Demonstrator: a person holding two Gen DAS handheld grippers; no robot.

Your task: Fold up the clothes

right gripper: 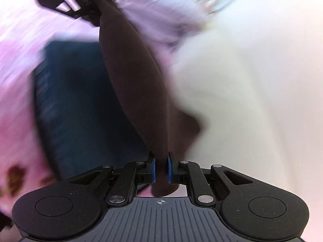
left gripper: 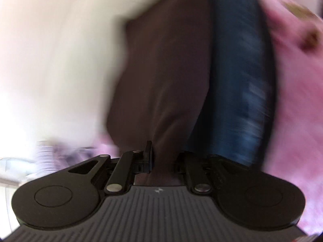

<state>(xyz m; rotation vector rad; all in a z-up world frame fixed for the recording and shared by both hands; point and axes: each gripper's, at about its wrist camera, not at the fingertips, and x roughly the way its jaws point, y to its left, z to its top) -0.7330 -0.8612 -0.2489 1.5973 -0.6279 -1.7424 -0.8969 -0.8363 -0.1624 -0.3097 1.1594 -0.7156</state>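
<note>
Stretching between the two grippers is a dark brown garment point(right gripper: 137, 76), pulled into a long, bunched band whose long axis runs straight from one gripper to the other. The right gripper point(right gripper: 161, 168) has its blue-padded fingers point(right gripper: 153, 169) closed on one end of the brown garment, a small tuft of cloth poking out behind the pads. At the far end of that band, in the right wrist view, the left gripper point(right gripper: 88, 6) shows with cloth gathered at its tip. From the left wrist view, the left gripper point(left gripper: 162, 159) is likewise pinched on the brown garment point(left gripper: 165, 70), which widens as it runs away from the fingers; its right finger is hidden by the fabric.

Just beside the brown garment, on its lower side, lies a folded dark blue piece point(right gripper: 76, 100), streaked by blur and running roughly parallel to it. Beyond that spreads pink cloth point(left gripper: 298, 104) with a few brownish marks. On the other side of the brown garment is a pale cream surface point(right gripper: 252, 104); whether it is bedding or wall is unclear. Everything apart from the grippers is smeared by motion.
</note>
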